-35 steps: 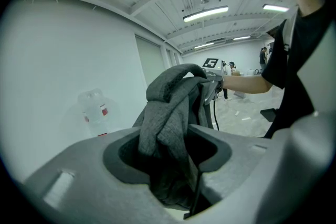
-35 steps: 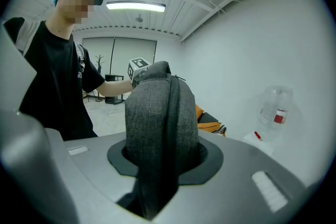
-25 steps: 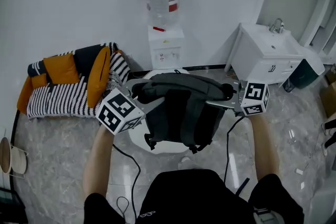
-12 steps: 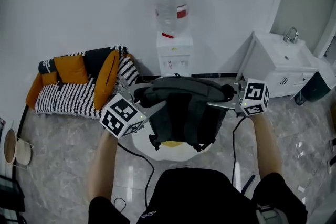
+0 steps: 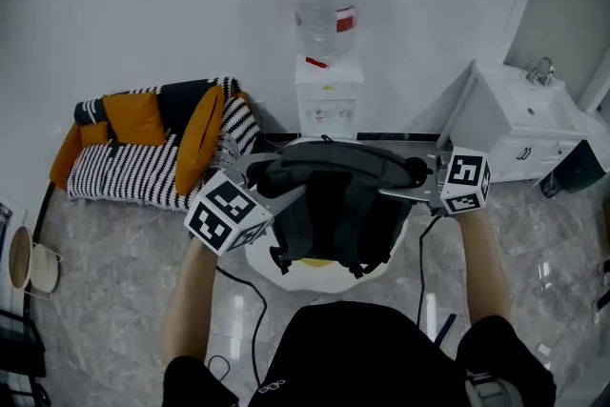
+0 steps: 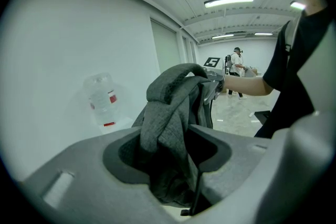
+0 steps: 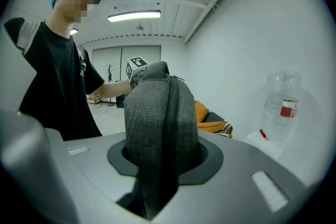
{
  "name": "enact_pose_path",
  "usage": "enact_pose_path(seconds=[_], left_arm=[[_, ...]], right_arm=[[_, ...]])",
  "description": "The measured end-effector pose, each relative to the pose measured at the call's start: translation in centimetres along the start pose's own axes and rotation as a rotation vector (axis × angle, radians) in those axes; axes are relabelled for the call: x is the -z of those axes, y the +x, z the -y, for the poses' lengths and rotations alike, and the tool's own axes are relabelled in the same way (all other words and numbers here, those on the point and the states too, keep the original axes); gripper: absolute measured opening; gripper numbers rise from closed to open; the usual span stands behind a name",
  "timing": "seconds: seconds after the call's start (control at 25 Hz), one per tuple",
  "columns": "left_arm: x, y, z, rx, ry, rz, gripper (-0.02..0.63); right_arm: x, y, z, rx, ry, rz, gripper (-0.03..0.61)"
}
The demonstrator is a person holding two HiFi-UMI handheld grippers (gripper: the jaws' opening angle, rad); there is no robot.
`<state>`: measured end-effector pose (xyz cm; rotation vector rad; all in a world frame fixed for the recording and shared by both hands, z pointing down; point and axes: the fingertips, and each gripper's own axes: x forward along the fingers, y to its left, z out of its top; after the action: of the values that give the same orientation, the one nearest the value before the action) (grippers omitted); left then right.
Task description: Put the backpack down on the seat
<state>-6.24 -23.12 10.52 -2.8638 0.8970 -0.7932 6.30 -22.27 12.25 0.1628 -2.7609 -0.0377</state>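
Note:
A dark grey backpack [image 5: 329,205] hangs between my two grippers, held up by its top. My left gripper [image 5: 278,195] is shut on a bunched fold of its fabric [image 6: 170,113], which fills the space between the jaws of that gripper [image 6: 168,152]. My right gripper [image 5: 405,193] is shut on a grey strap or edge [image 7: 157,113] that runs up through the middle of that gripper [image 7: 157,165]. Right below the bag stands a round white seat [image 5: 259,260] with a yellowish top, mostly hidden by the bag.
A white water dispenser [image 5: 329,100] with a clear bottle stands against the wall behind the seat. A striped sofa with orange cushions [image 5: 143,157] is at the left, and a white sink cabinet [image 5: 524,129] at the right. A black cable [image 5: 253,319] lies on the marble floor.
In the head view the room has slid to the right, and the sofa and dispenser show more fully. Both grippers still hold the backpack the same way above the seat.

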Motion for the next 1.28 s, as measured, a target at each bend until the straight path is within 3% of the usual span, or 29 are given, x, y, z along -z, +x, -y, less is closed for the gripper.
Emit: enact_pose_path(seconds=[0.6,1.28], left_arm=[[2.2,3.7,-0.9,0.073,-0.062,-0.011,0.222],[5.6,7.1,0.3,0.092,-0.228,0.010,0.222]], right_arm=[[3.3,0.5,1.8,0.067,0.106,-0.009,0.141],[7.3,0.8,2.6,0.162,0.218,-0.046,0.143]])
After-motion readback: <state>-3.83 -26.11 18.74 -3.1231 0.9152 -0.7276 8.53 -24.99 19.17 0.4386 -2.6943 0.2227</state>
